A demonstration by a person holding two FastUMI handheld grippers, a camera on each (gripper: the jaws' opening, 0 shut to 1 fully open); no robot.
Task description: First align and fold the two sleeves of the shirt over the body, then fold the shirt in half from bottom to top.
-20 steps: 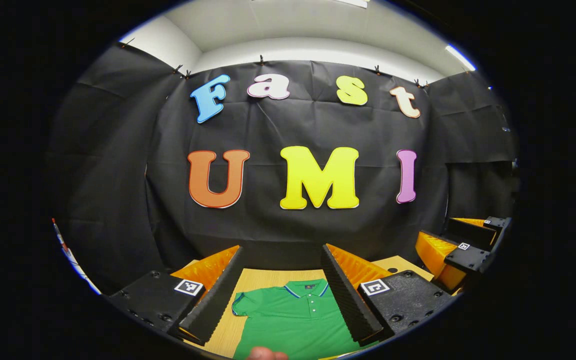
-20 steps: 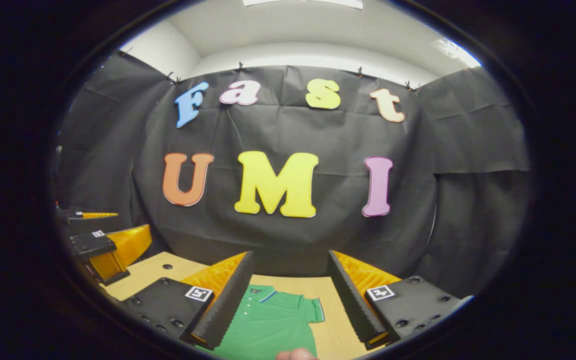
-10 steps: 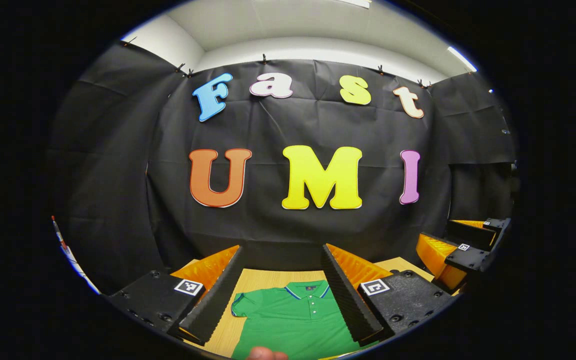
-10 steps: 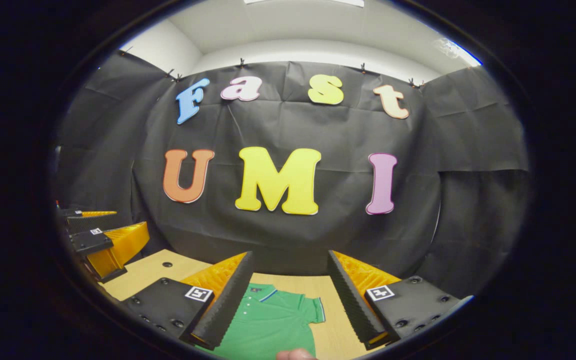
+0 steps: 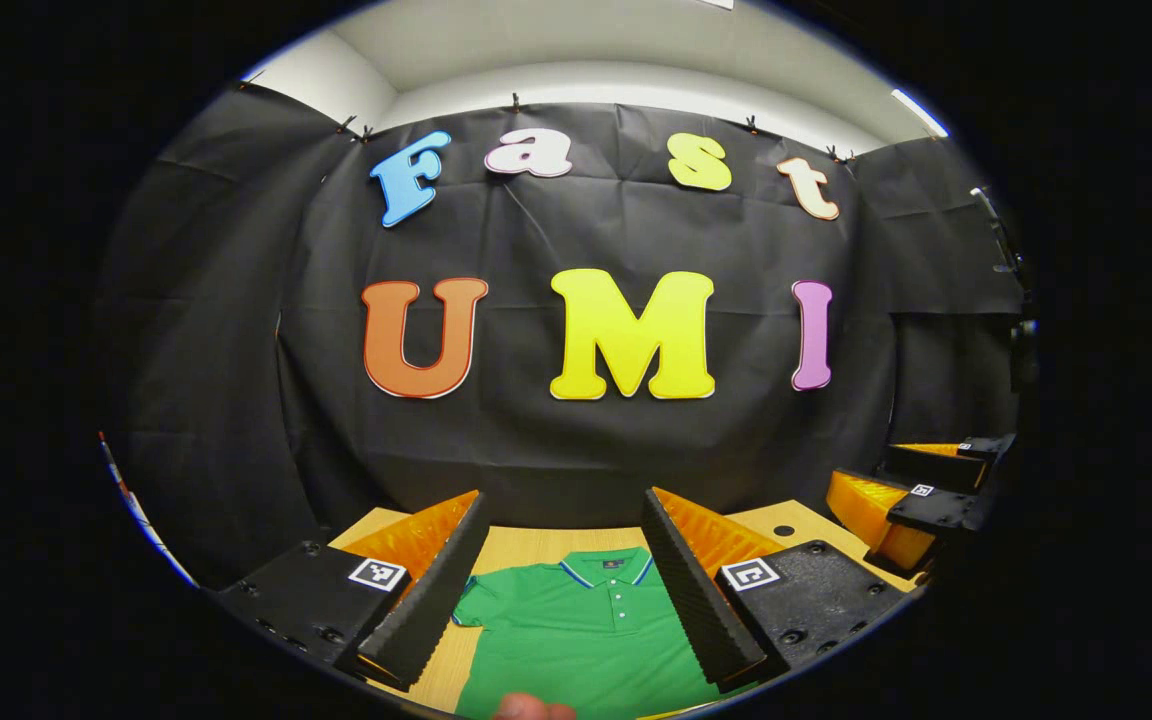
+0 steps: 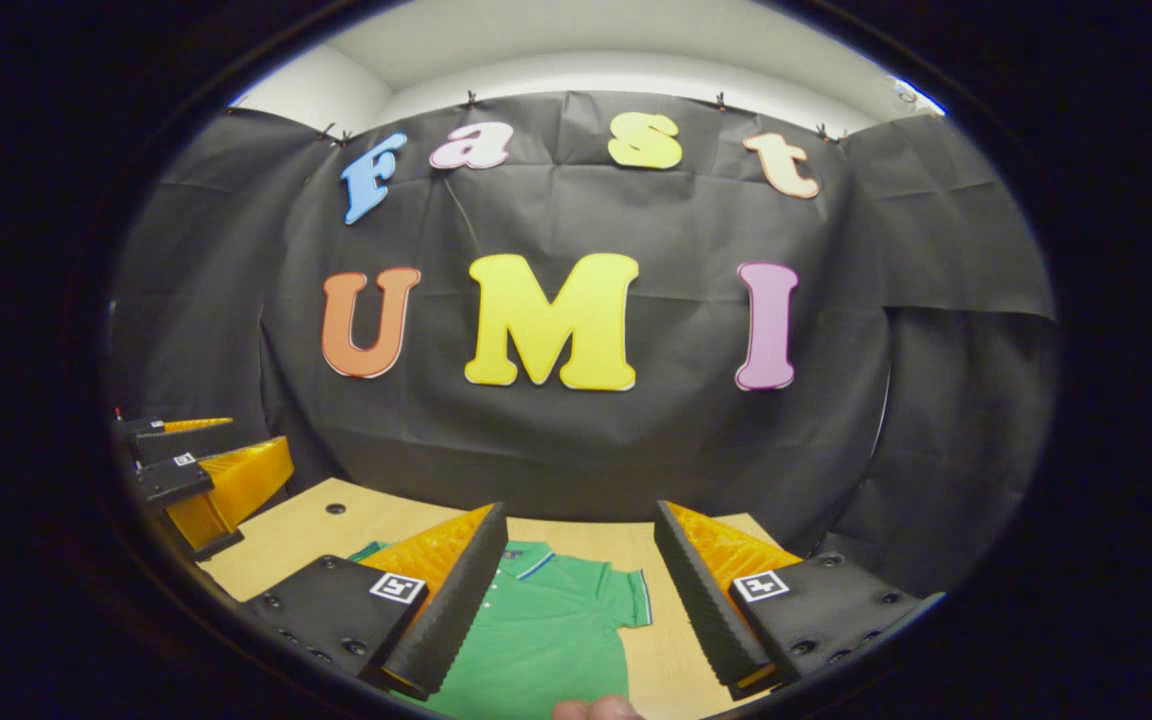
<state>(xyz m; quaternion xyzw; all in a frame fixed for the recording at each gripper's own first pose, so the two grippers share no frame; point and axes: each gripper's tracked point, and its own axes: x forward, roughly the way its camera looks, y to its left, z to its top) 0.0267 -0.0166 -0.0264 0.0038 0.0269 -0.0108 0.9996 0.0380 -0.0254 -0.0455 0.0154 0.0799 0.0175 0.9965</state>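
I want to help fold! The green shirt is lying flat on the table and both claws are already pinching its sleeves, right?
Not quite. The green shirt does lie flat on the table, but neither claw is pinching it. The left claw in the left gripper view and the right claw in the right gripper view are open above it.

A staged recording booth rather than a lived-in room: black cloth clipped up as walls on 3 sides beneath a plain white ceiling with a strip light, enclosing a bare wooden table with holes.
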